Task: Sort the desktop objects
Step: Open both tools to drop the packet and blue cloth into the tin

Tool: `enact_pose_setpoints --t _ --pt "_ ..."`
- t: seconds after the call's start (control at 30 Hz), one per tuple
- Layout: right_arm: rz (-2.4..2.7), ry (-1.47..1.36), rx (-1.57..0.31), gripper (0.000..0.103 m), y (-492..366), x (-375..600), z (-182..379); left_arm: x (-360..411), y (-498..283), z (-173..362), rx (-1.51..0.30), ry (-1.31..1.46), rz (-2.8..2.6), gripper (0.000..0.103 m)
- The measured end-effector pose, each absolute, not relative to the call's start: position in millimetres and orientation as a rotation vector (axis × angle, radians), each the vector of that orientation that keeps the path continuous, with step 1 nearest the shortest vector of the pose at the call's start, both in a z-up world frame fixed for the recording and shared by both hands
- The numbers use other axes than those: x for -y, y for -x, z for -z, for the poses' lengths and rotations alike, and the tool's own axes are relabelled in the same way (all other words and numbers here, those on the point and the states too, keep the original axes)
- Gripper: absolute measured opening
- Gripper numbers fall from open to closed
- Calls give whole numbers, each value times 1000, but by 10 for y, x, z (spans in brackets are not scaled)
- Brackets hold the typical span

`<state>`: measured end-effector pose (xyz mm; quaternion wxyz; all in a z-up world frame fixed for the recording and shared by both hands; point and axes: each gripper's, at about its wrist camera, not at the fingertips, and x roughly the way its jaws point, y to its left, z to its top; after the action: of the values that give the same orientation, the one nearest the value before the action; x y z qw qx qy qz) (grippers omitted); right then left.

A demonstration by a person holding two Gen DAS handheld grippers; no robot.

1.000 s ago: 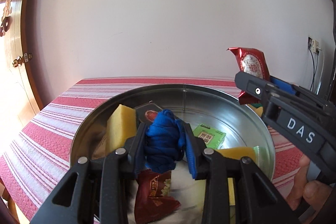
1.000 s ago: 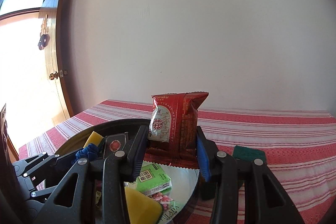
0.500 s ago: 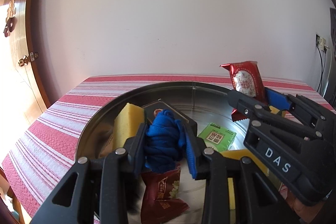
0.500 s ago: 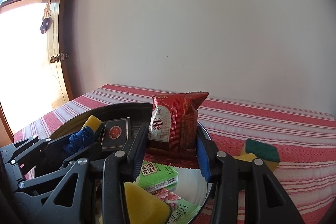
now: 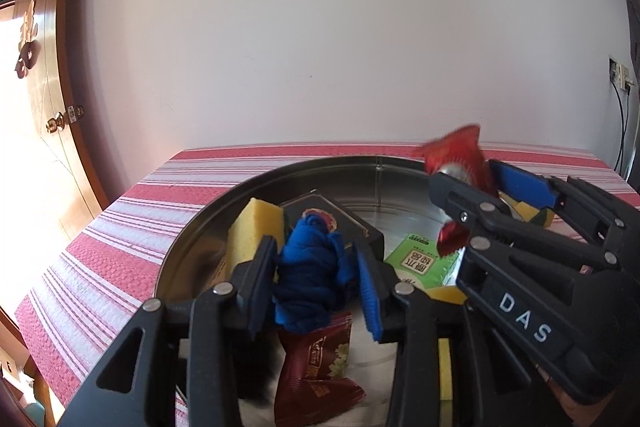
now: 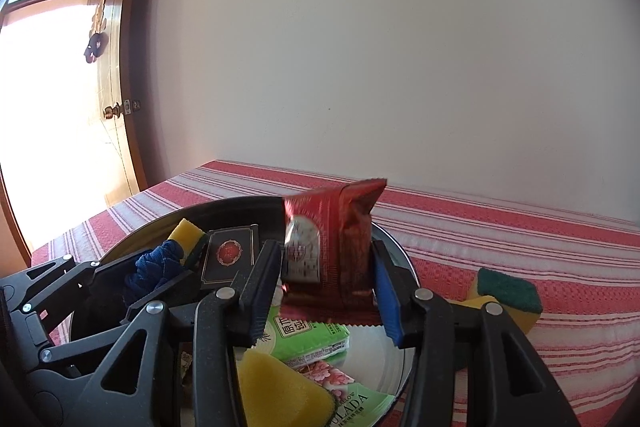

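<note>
A round metal basin (image 5: 280,173) (image 6: 132,243) on the red striped tablecloth (image 6: 520,239) holds several items. My left gripper (image 5: 314,247) (image 6: 160,267) hangs over it with a bunched blue cloth (image 5: 312,267) between its jaws. The jaws are opening, and the blue pad stands just off the cloth. My right gripper (image 6: 325,247) (image 5: 466,175) is above the basin's right rim. Its jaws are opening around a red snack packet (image 6: 328,235) (image 5: 456,155), which is blurred and loose between the pads.
The basin contains a yellow sponge (image 5: 256,227), a black box (image 5: 316,205), a green packet (image 5: 420,263) and a dark red packet (image 5: 316,359). A green-and-yellow sponge (image 6: 508,291) lies on the cloth right of the basin. A wall stands behind, and a door at the left.
Both grippers' jaws have widened. The blue cloth and the red packet, gripped before, now sit loose between the pads. The red packet has tilted and blurred.
</note>
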<state>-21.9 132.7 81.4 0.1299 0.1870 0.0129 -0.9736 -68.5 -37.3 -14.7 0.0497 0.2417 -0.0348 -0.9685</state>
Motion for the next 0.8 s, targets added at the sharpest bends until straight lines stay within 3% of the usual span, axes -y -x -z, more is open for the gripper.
enact_pose_setpoints --t 0.07,0.1,0.2,0.8 --pt "2835 -537 -28 75 215 -1325 -820 339 636 132 134 -699 2940 64" --pt "2838 -525 -21 75 203 -1336 -827 317 609 123 149 -675 2936 75" --pt "2848 -501 -9 75 173 -1350 -843 280 558 104 178 -629 2934 89" --pt "2880 -488 104 75 129 -1534 -850 342 655 131 110 -750 2916 89"
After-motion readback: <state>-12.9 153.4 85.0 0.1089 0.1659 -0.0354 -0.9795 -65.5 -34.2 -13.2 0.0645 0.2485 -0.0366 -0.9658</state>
